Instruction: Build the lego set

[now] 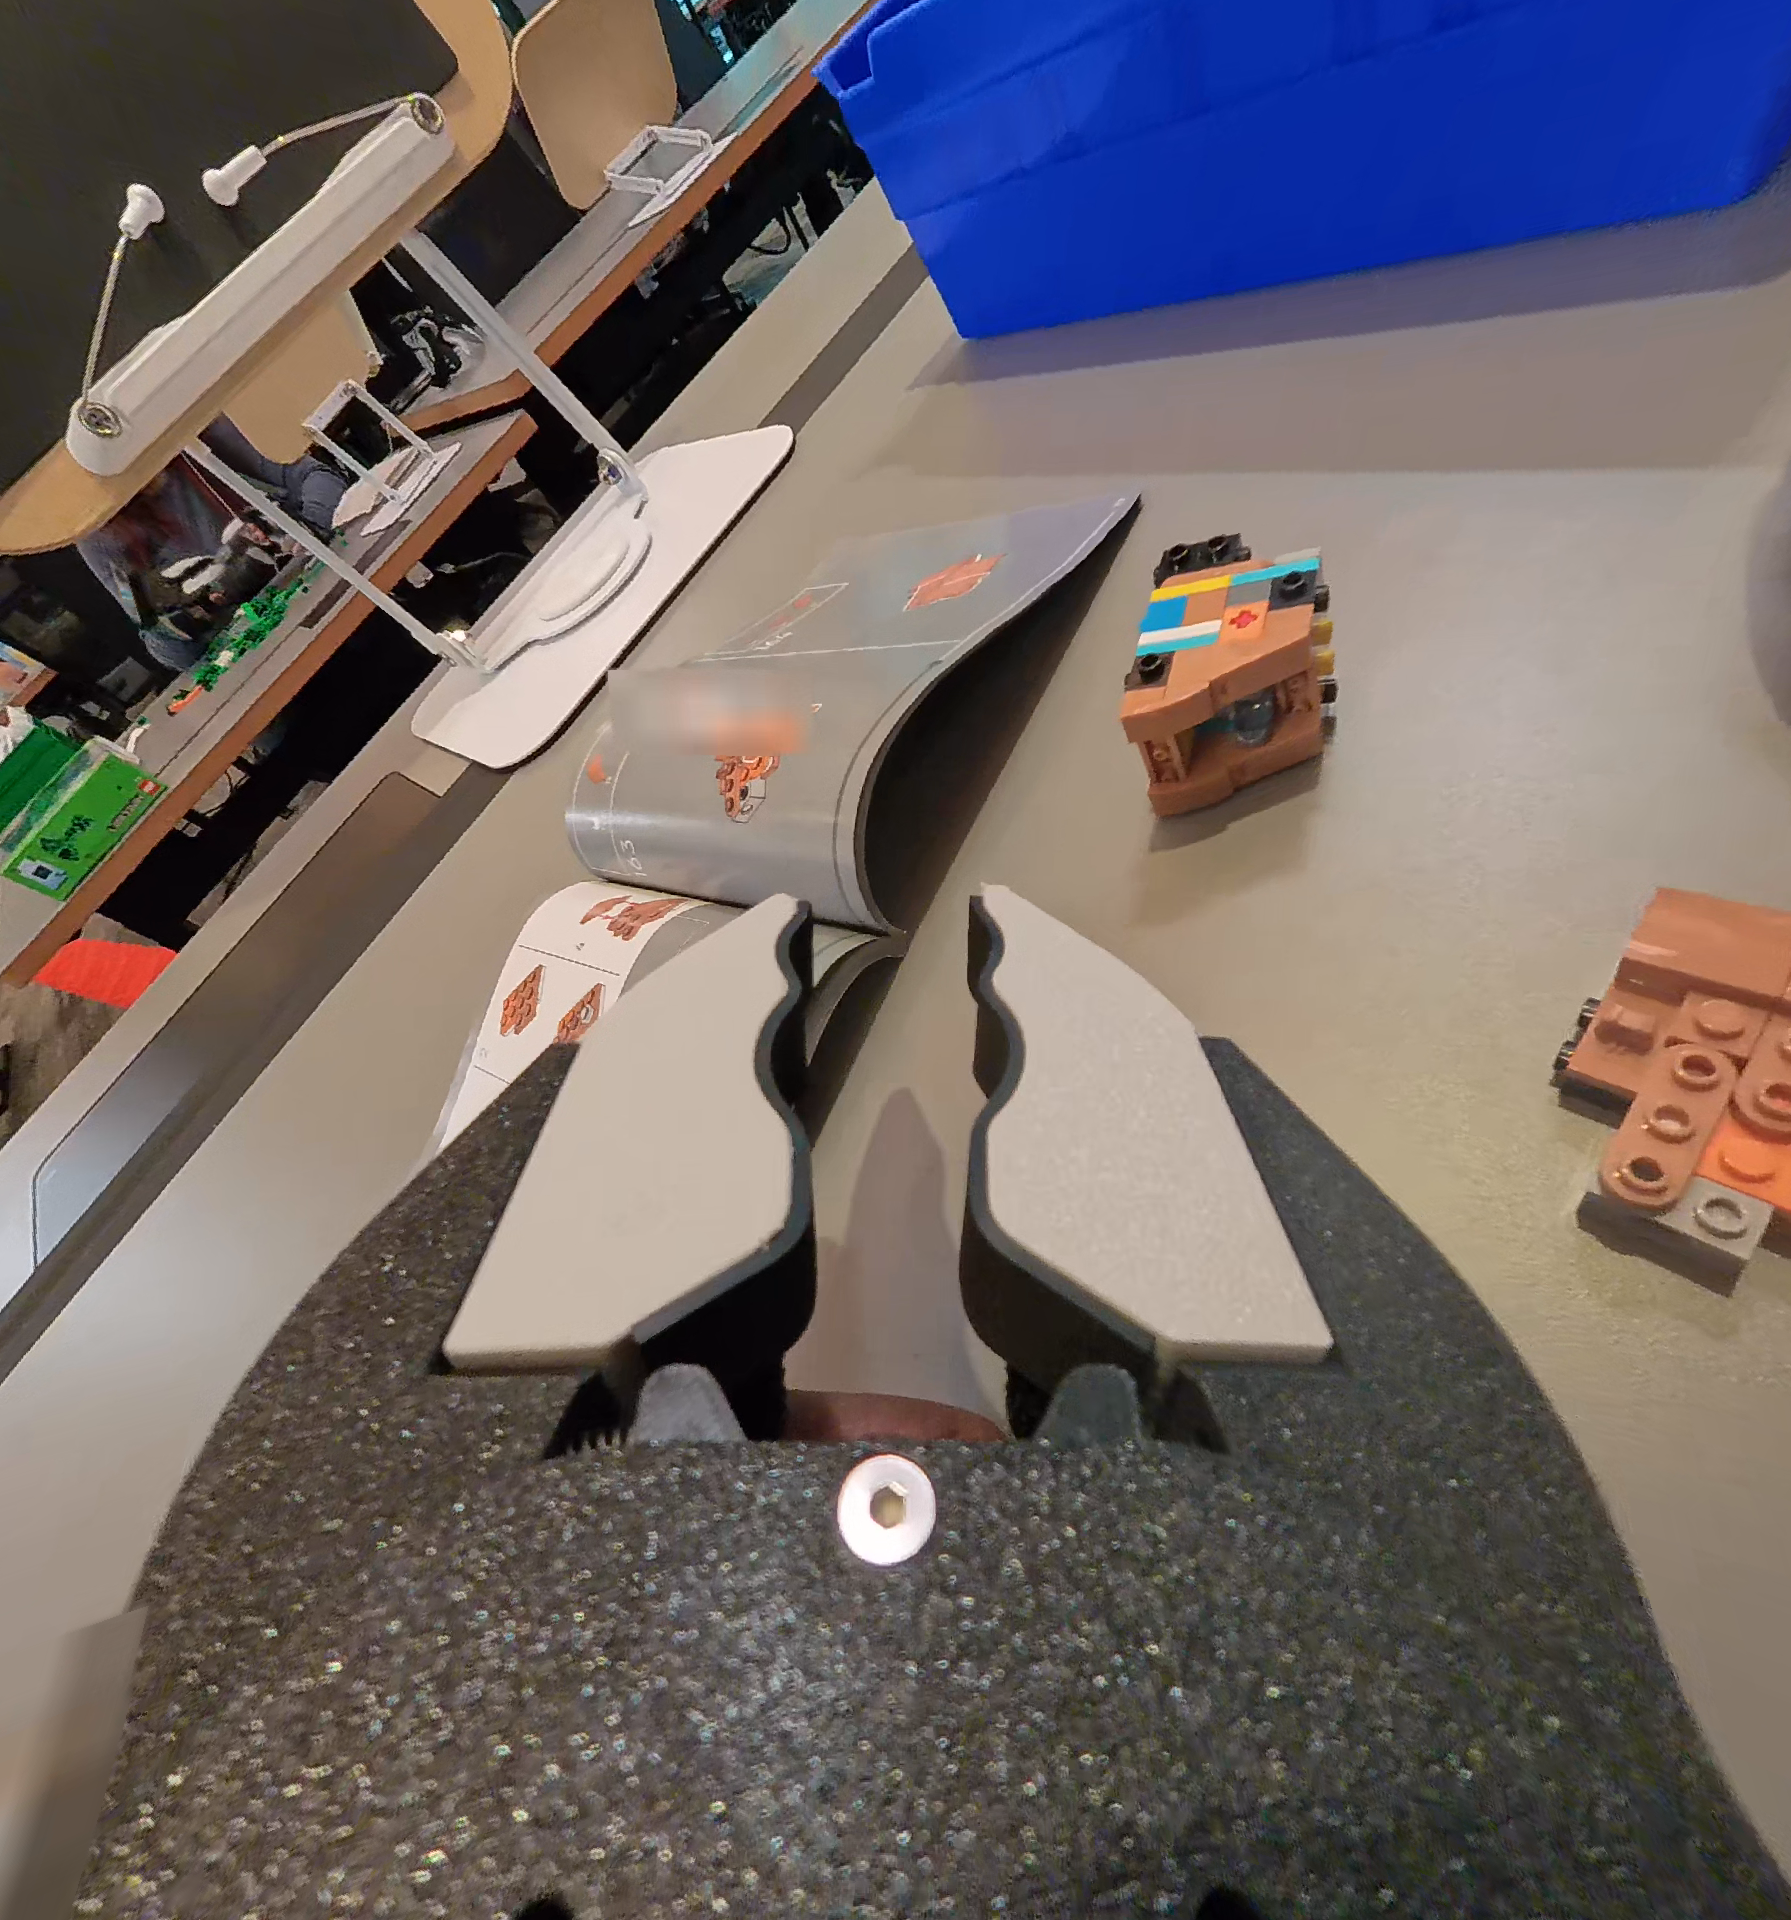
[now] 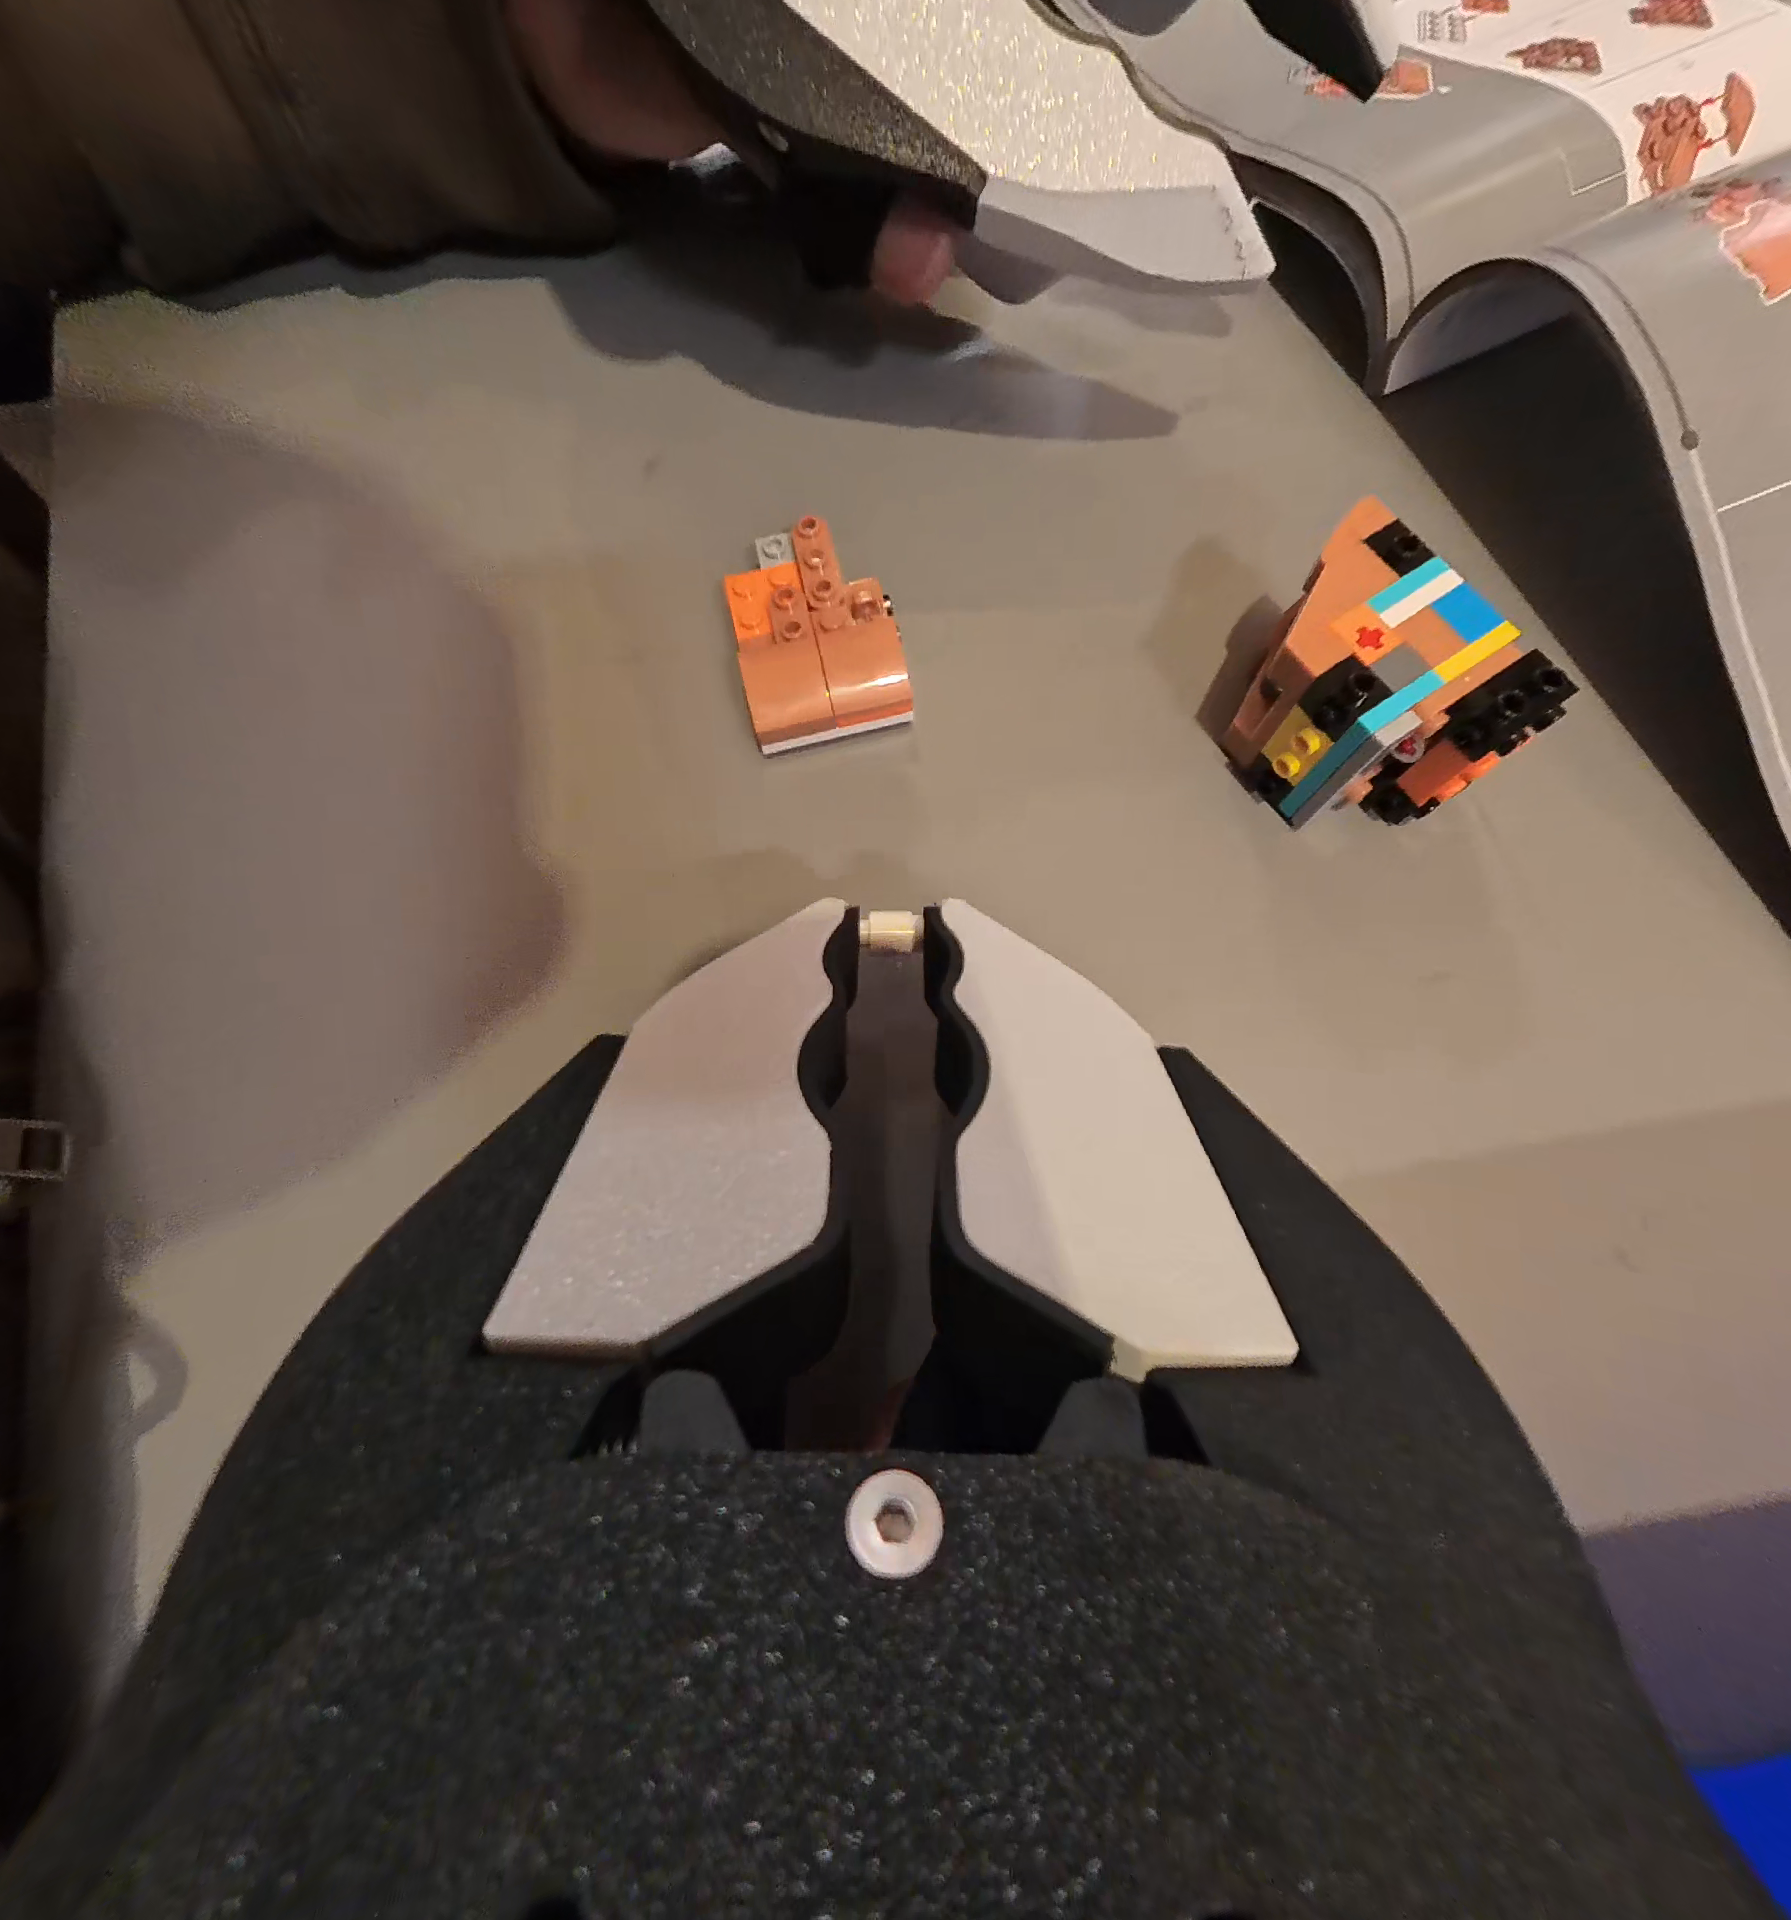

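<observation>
Right claw [image 2: 892,928]: jaws nearly closed, pinching a small pale piece [image 2: 892,930] at the very tips. The piece looks short and cylindrical, with smooth hard sides. Only the fingertips bear on it; the scalloped recesses further back stand empty.

Left claw [image 1: 889,925]: jaws parted by a moderate gap, nothing between them. It hovers over the table [image 1: 1390,520], tips just above the curled edge of the booklet [image 1: 870,675].

Ahead of the right claw, slightly left and well apart, lies the plate assembly [image 2: 818,634]: orange and tan plates with two curved slopes nearest the claw and studs on the far side. Ahead and to the right stands the block [image 2: 1390,675], a tan body with black, blue, yellow and white parts, lying tilted. The same block appears ahead-right of the left claw, with a blue bin [image 1: 1338,156] beyond it.

Handling judgement: the pale piece is light, rigid and slick. A tip pinch on a round body could let it roll or shoot out if squeezed unevenly, so it is best kept square to the pads. The plate assembly is light, thin and likely to slide when pressed. Hold it by its straight side edges, not the glossy slopes. The block is stiff, but protruding bits may pop off; grip across its flat flanks.
</observation>
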